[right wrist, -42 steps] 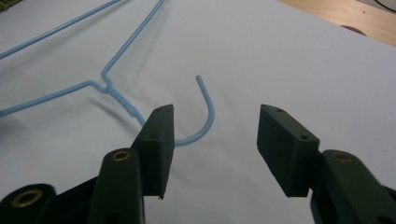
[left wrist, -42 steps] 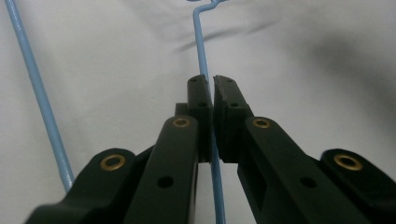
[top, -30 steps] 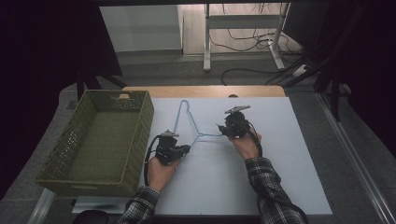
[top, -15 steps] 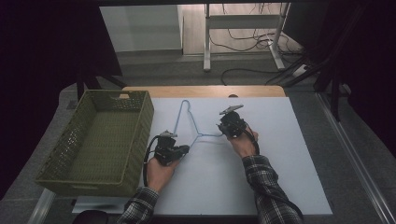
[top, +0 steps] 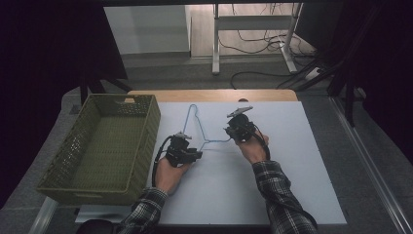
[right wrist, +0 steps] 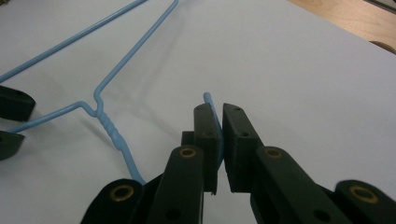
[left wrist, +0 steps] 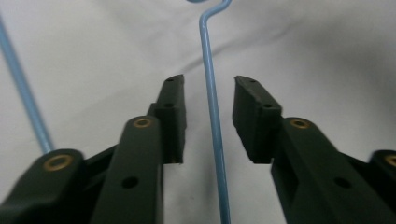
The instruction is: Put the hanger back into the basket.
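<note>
the green basket (top: 104,146) walls off the left side; the white table (top: 292,161) lies open right of the blue hanger (top: 197,124).

A wire hanger (top: 199,127) lies on the desk (top: 292,161), just right of a basket (top: 104,146) at the desk's left edge. The left gripper (top: 195,155) sits at the hanger's near arm — the right gripper (top: 230,132) at its hook, farther right.
</note>
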Motion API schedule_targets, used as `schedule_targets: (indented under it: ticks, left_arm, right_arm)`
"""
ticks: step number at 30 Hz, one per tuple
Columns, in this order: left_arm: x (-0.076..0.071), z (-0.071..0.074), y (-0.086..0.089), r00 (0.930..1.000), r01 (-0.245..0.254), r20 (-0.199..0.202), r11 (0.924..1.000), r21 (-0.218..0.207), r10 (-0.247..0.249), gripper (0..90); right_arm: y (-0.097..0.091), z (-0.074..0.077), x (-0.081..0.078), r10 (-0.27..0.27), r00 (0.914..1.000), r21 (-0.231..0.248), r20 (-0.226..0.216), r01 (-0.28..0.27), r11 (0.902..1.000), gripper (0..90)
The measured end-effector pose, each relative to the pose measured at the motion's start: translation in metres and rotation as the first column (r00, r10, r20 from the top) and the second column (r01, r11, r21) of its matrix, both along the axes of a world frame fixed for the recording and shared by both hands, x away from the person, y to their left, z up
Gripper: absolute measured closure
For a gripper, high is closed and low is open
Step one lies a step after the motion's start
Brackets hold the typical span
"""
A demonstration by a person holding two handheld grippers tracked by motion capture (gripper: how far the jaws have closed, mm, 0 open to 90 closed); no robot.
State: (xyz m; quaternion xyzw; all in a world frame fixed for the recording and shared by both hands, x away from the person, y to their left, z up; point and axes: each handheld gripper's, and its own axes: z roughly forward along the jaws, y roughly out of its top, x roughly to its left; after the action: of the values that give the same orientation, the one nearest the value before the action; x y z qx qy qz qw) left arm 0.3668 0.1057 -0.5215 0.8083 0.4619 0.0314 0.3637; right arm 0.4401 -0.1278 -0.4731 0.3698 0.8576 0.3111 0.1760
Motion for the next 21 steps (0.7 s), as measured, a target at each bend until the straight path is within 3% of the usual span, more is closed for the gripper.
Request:
schedule_targets:
  ticks: [5,6,11,15,17,19,21]
  left_arm:
    - [0.0,0.0,-0.003,0.9999,0.014,-0.009,0.9999,-0.002,-0.014,78.4]
    - [0.0,0.001,-0.003,0.9998,0.018,-0.007,0.9997,0.015,-0.018,81.3]
    - [0.0,0.002,-0.001,0.9997,0.005,-0.023,0.9999,-0.01,-0.005,84.7]
    - [-0.001,0.003,0.003,0.9998,-0.009,-0.021,0.9989,-0.045,0.008,86.8]
    - [-0.001,0.004,0.003,0.9997,-0.015,-0.019,0.9988,-0.047,0.014,86.9]
    - [-0.001,0.006,0.004,0.9997,-0.009,-0.022,0.9981,-0.061,0.008,86.9]
    - [-0.001,0.007,0.004,0.9997,-0.015,-0.019,0.9977,-0.065,0.014,86.9]
  right_arm:
    - [0.001,0.002,-0.001,0.002,1.0,0.001,0.0,-0.002,1.0,85.0]
    - [0.001,0.002,-0.001,0.004,1.0,0.002,-0.001,-0.004,1.0,84.9]
    - [0.001,0.005,-0.002,0.008,1.0,0.012,-0.005,-0.007,0.9999,84.3]
    - [-0.001,0.013,-0.005,0.021,0.9998,0.036,0.0,-0.021,0.9991,79.0]
    - [-0.005,0.022,-0.009,0.025,0.9995,0.072,0.017,-0.026,0.997,70.1]
    - [-0.013,0.038,-0.018,0.043,0.9988,0.101,0.021,-0.045,0.9939,67.4]
    - [-0.015,0.043,-0.022,0.047,0.9984,0.098,0.032,-0.05,0.9939,66.3]
